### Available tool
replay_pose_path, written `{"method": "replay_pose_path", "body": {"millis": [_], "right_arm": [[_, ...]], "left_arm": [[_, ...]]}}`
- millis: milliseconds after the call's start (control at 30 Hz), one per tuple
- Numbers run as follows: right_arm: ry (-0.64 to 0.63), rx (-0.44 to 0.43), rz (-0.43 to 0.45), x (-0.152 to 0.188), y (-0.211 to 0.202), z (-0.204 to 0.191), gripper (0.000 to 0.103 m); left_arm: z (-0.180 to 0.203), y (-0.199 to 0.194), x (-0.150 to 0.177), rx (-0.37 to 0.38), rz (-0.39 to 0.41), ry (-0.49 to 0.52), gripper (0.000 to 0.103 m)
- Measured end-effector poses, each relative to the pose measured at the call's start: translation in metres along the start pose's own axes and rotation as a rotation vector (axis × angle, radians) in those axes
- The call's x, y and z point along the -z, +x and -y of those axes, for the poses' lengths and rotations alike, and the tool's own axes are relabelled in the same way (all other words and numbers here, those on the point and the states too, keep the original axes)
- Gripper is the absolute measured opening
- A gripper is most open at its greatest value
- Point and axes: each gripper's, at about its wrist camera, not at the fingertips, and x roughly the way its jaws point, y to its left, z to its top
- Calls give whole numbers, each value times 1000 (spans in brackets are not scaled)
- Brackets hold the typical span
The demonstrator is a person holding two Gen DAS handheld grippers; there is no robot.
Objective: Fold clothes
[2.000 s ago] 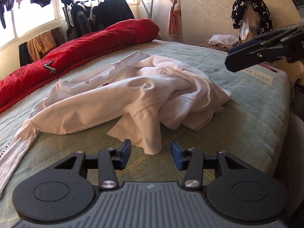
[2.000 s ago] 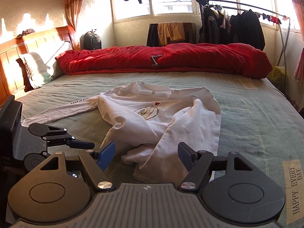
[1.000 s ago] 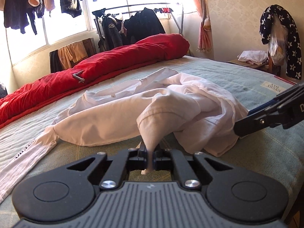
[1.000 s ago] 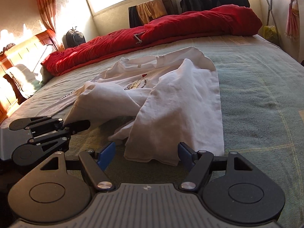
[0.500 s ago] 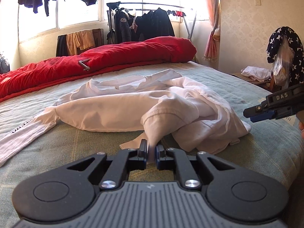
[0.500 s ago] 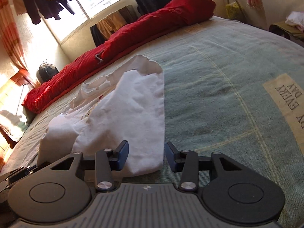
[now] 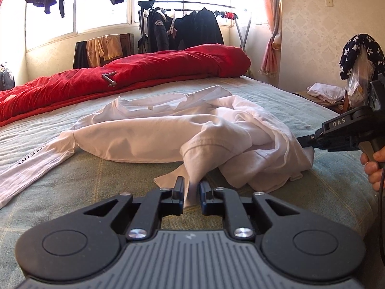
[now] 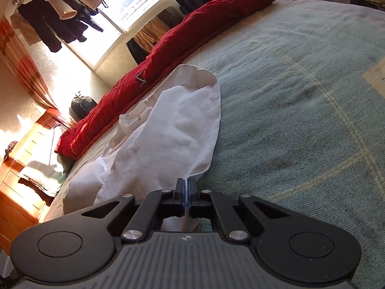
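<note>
Since earlier, right tool (image 8: 185,193) clamped white shirt (image 8: 168,139); left tool (image 7: 191,192) loosening around its hem.

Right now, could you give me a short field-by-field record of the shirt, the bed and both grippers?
garment: white long-sleeved shirt, crumpled, unfolded
surface: green bedspread
left gripper: jaws opening, shirt hem between them, cloth hangs in the gap
right gripper: shut on the shirt's edge at the bed's near side
sleeve: stretched out flat, dark lettering on it
behind shirt: red duvet, rolled along the far side
</note>
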Motion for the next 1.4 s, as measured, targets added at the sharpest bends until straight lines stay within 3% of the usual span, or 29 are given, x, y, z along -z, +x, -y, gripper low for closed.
{"method": "replay_pose_path", "body": {"millis": [167, 333, 433, 533, 633, 767, 900, 1200, 1233, 1333, 1400], "right_arm": [[-153, 107, 28, -29, -17, -12, 2], [-312, 269, 50, -63, -25, -19, 0], [-258, 234, 37, -87, -32, -7, 1], [-170, 166, -9, -88, -30, 6, 17], [-74, 115, -81, -64, -20, 21, 31], [84, 32, -180, -24, -4, 42, 36], [183, -72, -177, -11, 7, 46, 37], [170, -142, -136, -30, 42, 27, 29], [159, -153, -133, -28, 40, 26, 21], [70, -40, -139, -20, 35, 19, 1], [19, 13, -117, -21, 29, 15, 1]], "left_arm": [[-2, 0, 0, 4, -1, -7, 20], [-3, -1, 0, 7, -2, -10, 24], [-4, -1, 0, 7, -3, -14, 26], [-6, -1, 0, 5, -2, -23, 31], [-7, 0, 1, 9, -4, -28, 33], [-7, -1, 2, 17, -9, -23, 35], [-7, 1, 2, 17, -16, -33, 37], [-4, -2, 5, 19, -19, -24, 38], [-4, -2, 5, 19, -19, -26, 38], [-6, 0, 6, 15, -24, -30, 39], [-7, 0, 5, 16, -23, -33, 39]]}}
